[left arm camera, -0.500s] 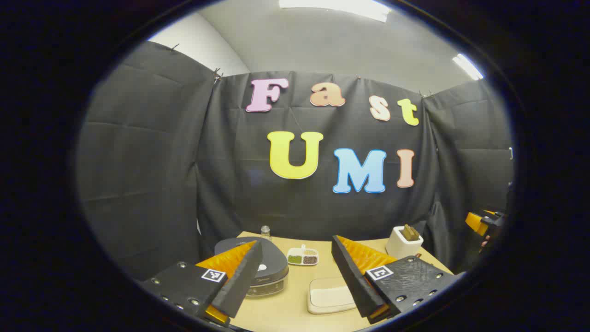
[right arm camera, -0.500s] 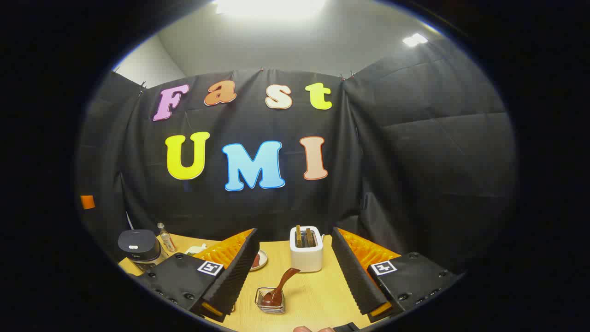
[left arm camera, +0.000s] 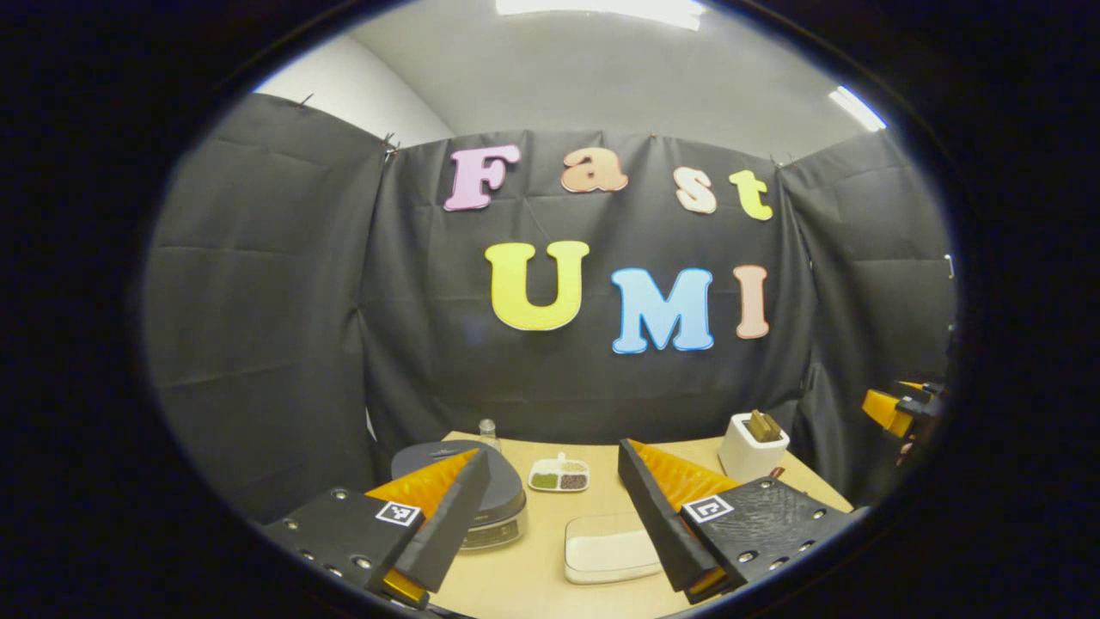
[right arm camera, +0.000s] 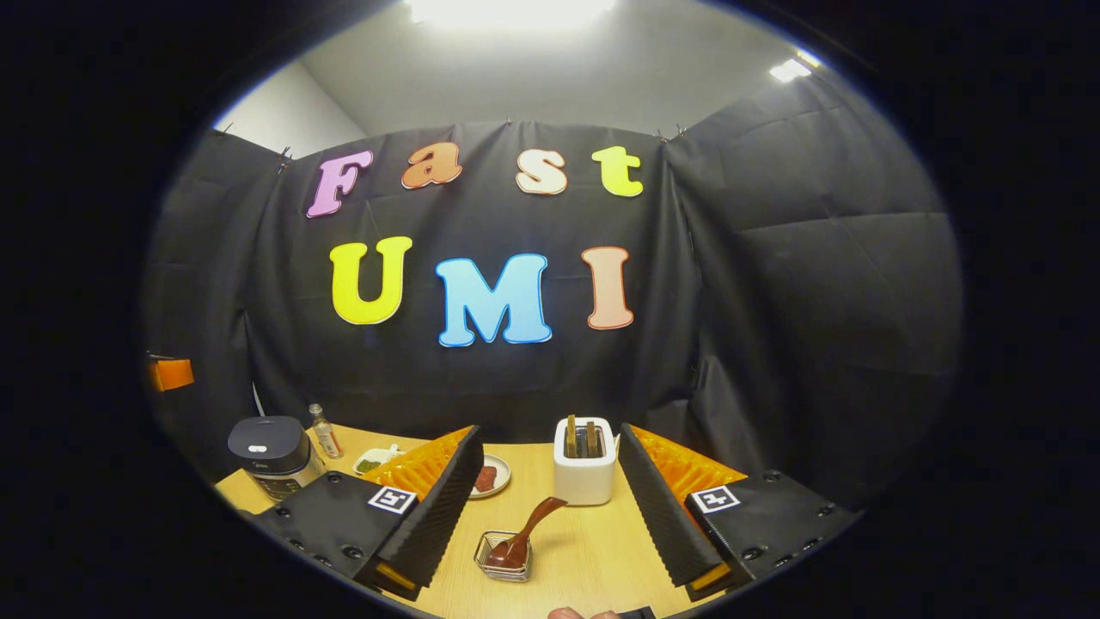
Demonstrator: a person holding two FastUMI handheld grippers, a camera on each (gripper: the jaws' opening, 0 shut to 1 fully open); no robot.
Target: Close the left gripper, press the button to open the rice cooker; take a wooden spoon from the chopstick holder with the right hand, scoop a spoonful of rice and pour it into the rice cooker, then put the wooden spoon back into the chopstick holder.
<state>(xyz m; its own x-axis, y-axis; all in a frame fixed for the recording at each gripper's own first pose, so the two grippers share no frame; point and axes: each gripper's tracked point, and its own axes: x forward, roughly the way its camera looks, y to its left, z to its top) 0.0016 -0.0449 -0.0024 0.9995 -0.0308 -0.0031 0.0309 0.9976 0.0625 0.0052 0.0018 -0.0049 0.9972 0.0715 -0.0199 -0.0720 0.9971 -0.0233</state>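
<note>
**Both grippers held open above the table**

The left gripper [left arm camera: 550,516] hangs level, its two fingers spread wide apart with nothing between them, pointing forward across the table. The right gripper [right arm camera: 550,511] is held the same way, fingers wide apart and empty. In the left gripper view, part of the right gripper appears at the far right edge. A fingertip [right arm camera: 567,614] of the person peeks in at the bottom of the right gripper view.
</note>
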